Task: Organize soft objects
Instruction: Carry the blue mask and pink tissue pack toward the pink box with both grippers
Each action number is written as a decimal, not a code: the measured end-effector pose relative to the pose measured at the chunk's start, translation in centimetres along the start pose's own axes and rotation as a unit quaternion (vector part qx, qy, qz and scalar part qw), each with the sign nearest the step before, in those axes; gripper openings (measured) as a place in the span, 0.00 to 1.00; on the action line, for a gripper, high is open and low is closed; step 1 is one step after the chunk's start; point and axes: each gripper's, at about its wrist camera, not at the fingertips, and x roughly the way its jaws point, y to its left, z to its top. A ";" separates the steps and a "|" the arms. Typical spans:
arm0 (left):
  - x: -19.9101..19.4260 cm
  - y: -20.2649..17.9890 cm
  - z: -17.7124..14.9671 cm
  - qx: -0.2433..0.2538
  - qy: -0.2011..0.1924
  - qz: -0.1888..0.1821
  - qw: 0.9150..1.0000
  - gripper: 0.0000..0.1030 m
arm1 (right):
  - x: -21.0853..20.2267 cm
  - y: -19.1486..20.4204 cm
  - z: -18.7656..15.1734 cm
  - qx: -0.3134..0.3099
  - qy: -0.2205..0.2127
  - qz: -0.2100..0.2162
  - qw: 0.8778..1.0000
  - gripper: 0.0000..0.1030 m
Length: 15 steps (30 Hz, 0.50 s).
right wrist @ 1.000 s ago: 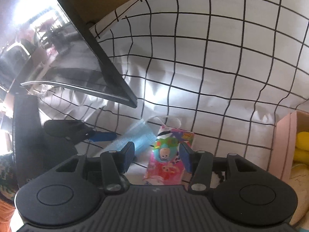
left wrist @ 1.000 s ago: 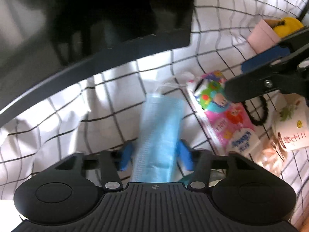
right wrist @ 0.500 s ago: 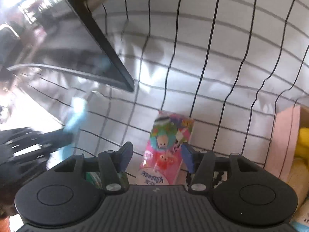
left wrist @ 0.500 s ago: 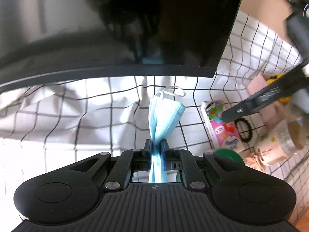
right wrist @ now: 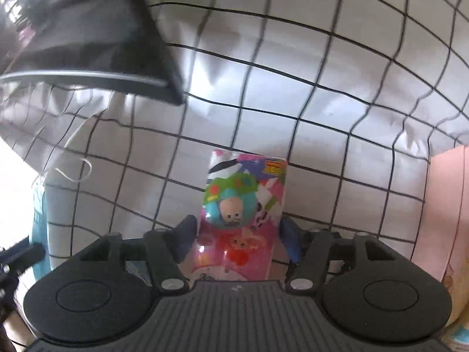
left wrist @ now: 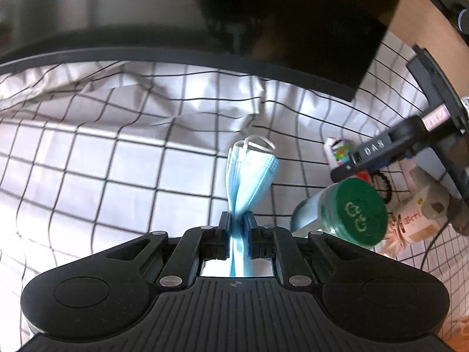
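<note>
My left gripper (left wrist: 237,220) is shut on a blue face mask (left wrist: 249,179), which stands pinched and folded above the checked cloth (left wrist: 117,161). My right gripper (right wrist: 237,234) is open, with its blue pads on either side of a pink cartoon tissue pack (right wrist: 243,205) lying on the cloth (right wrist: 293,73); I cannot tell if the pads touch it. The right gripper (left wrist: 366,158) also shows at the right of the left wrist view, over the tissue pack (left wrist: 340,152). A strip of the mask (right wrist: 39,214) shows at the left edge of the right wrist view.
A dark monitor (left wrist: 205,14) hangs over the back of the cloth; it also shows in the right wrist view (right wrist: 88,29). A green-lidded jar (left wrist: 351,211), a black hair tie (left wrist: 384,184) and a small labelled pot (left wrist: 416,220) sit at right. A pink box (right wrist: 445,214) stands at far right.
My left gripper closed on the mask and lifted it off the cloth. My right gripper moved in around the tissue pack, still open.
</note>
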 end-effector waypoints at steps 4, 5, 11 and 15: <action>-1.0 0.7 -0.4 -0.024 -0.007 0.012 1.000 0.11 | -0.9 0.2 -1.2 -0.014 0.001 0.018 1.000 0.53; -1.6 0.8 -0.3 -0.029 -0.010 0.016 0.999 0.11 | -1.7 0.1 -1.6 -0.011 -0.005 0.027 1.000 0.52; -7.0 0.1 1.1 -0.041 -0.062 0.043 0.996 0.11 | -10.7 0.7 -4.9 -0.052 -0.079 0.084 0.992 0.51; -10.4 -1.9 2.3 -0.044 -0.094 0.048 0.993 0.11 | -17.9 1.7 -7.3 -0.104 -0.141 0.108 0.979 0.51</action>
